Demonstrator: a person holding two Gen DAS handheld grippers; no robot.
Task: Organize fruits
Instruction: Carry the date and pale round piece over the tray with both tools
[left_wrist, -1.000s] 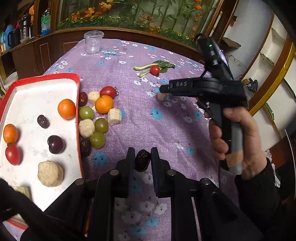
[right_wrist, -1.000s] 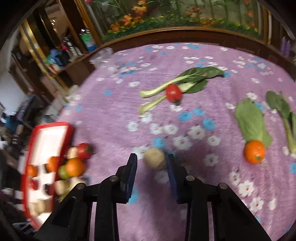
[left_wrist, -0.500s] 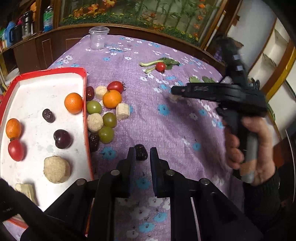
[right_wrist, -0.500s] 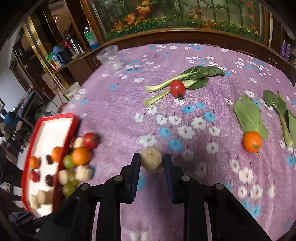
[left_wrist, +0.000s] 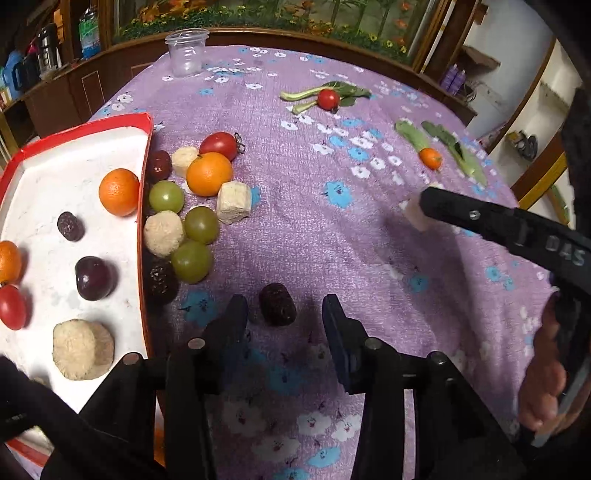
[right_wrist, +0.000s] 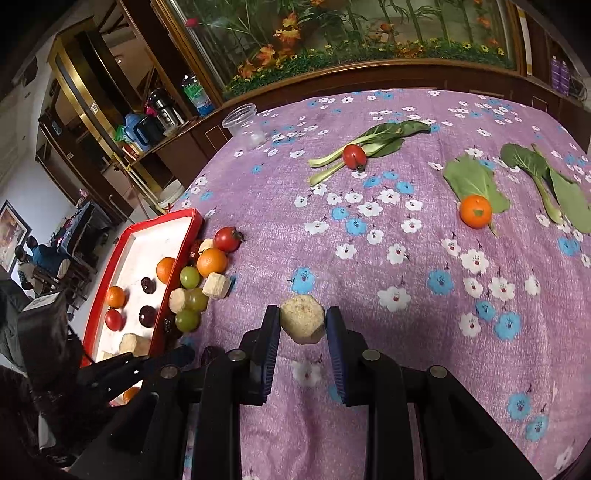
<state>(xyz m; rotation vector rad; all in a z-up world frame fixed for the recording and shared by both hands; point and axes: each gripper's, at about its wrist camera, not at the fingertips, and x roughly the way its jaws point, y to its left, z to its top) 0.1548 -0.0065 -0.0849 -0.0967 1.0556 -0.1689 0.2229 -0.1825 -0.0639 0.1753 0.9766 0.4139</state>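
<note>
Purple tablecloth (left_wrist: 295, 229), open middle, tray (left_wrist: 146, 155) leftward

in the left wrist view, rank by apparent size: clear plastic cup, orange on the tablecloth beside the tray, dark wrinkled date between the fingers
1. Orange on the tablecloth
2. Clear plastic cup, slightly smaller-looking, but farthest away, so unsure
3. Dark wrinkled date, smallest despite being nearest

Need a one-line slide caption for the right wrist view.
Right gripper carries a beige chunk above the purple tablecloth, heading toward the fruit pile beside the red tray.
</note>
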